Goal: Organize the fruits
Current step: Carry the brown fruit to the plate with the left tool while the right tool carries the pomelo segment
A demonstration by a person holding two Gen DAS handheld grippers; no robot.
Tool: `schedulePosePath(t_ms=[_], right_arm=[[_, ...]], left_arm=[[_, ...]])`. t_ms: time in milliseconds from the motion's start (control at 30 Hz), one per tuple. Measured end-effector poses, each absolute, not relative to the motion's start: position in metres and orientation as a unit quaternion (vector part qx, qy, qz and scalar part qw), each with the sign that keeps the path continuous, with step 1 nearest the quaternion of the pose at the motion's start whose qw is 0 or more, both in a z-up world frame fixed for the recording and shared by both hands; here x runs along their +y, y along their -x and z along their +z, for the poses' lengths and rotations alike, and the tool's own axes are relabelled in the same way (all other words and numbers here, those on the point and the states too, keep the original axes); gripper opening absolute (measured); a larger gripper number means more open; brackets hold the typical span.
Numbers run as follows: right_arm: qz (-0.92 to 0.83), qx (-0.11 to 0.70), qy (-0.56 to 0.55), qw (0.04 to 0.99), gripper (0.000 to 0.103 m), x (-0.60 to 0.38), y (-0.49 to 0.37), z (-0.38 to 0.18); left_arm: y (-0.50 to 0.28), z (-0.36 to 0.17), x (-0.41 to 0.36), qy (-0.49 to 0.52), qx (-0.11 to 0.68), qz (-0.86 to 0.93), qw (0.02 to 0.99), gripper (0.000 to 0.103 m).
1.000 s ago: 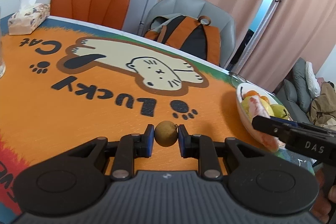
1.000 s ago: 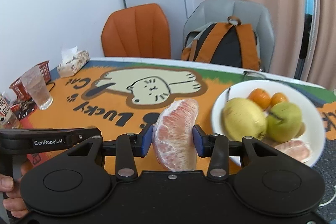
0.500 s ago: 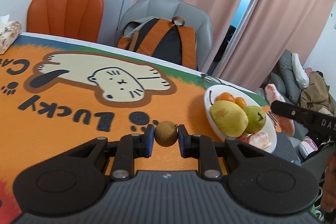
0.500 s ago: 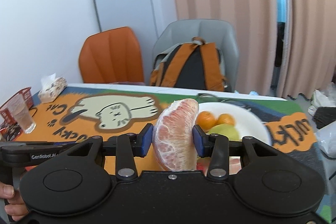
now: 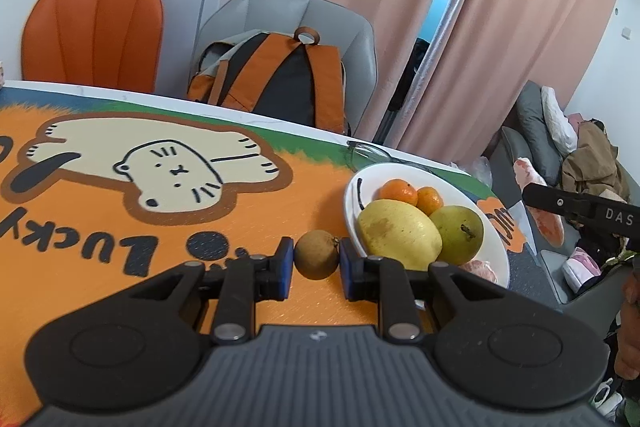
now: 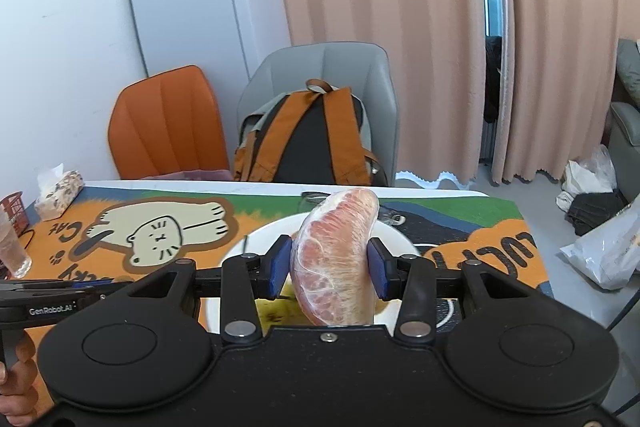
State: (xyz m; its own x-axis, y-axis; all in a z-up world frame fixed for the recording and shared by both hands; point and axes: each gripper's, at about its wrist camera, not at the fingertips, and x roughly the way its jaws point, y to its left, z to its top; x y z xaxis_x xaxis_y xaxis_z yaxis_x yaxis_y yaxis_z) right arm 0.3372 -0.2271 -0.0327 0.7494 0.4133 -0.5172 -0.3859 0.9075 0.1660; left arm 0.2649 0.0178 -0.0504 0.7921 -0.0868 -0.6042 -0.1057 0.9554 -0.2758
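Nearest me, my left tool (image 5: 316, 261) is clamped tight on a small round brown fruit (image 5: 316, 254), its blue pads pressing both sides. I see it above the orange cat mat (image 5: 120, 211) on the tabletop, just to the 9 o'clock side of the white plate (image 5: 498, 251). My right tool (image 6: 329, 265) is closed partway around a peeled pomelo segment (image 6: 334, 259), which stands upright between the pads and sits over the plate (image 6: 260, 239) in that view; I cannot tell how high above it.

On the plate, from the left view, a large yellow fruit (image 5: 398, 233) lies nearest, a green pear (image 5: 458, 233) touching it at 3 o'clock, and two small oranges (image 5: 412, 193) behind them toward 12. A pink piece at the plate's near edge may be another pomelo segment (image 5: 480, 269); it is mostly hidden.

Farther off at 12 o'clock, a grey chair (image 6: 344, 75) carries an orange-and-black backpack (image 6: 308, 143), with an orange chair (image 6: 168, 123) at 10 o'clock. A tissue box (image 6: 58, 191) and a glass (image 6: 12, 247) stand at 9 o'clock on the tabletop.
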Motion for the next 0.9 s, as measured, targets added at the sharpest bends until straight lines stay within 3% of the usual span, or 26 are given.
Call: schedulePosePath(t_ms=[500, 667, 733, 900], right_arm=[[0.224, 0.313, -0.06, 0.921, 0.042, -0.24, -0.378, -0.069], [0.219, 0.316, -0.083, 0.919, 0.045, -0.244, -0.383, -0.077], [0.221, 0.315, -0.1, 0.917, 0.052, -0.249, -0.382, -0.079], [0.216, 0.312, -0.115, 0.918, 0.052, -0.257, -0.377, -0.081]], left_arm=[[-0.294, -0.062, 0.008, 0.143, 0.339, 0.008, 0.93, 0.023], [-0.3, -0.062, 0.005, 0.141, 0.339, 0.009, 0.93, 0.023], [-0.303, -0.062, 0.004, 0.14, 0.34, 0.007, 0.93, 0.023], [-0.309, -0.061, -0.003, 0.136, 0.34, 0.002, 0.931, 0.023]])
